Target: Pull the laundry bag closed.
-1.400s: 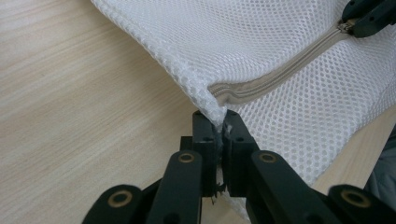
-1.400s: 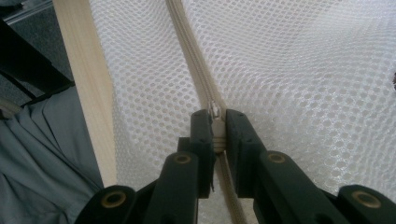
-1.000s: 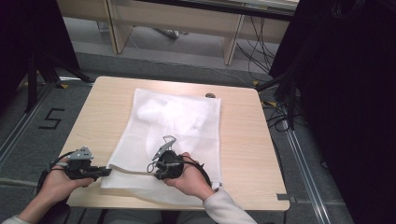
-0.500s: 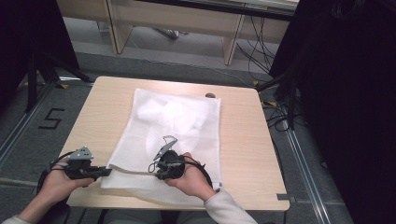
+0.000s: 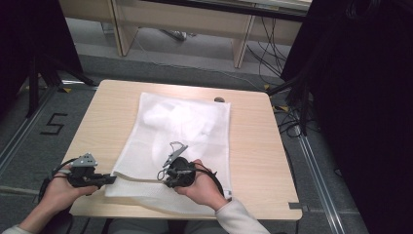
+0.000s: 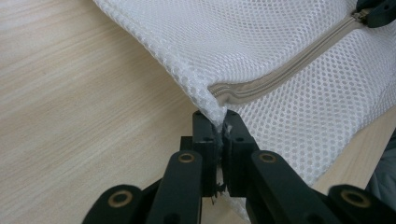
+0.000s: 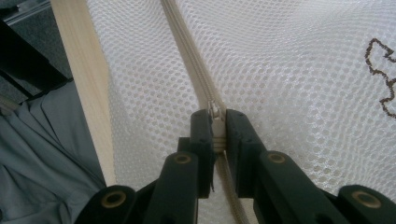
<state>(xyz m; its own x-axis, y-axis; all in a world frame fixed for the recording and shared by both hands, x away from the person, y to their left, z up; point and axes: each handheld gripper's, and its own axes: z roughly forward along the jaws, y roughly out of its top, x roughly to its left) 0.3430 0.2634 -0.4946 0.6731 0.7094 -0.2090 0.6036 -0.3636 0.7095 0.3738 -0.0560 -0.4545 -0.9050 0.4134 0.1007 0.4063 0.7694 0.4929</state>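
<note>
A white mesh laundry bag lies flat on the wooden table, with something white inside near its far end. A beige zipper runs along the bag's near edge. My left gripper is shut on the bag's near left corner, at the zipper's end. My right gripper is shut on the zipper pull, partway along the zipper. Far off in the left gripper view, the right gripper sits on the zipper line.
The table's near edge runs just beside the bag, with a grey trouser leg below it. A small dark object lies at the table's far edge. Cables and dark curtains stand right of the table.
</note>
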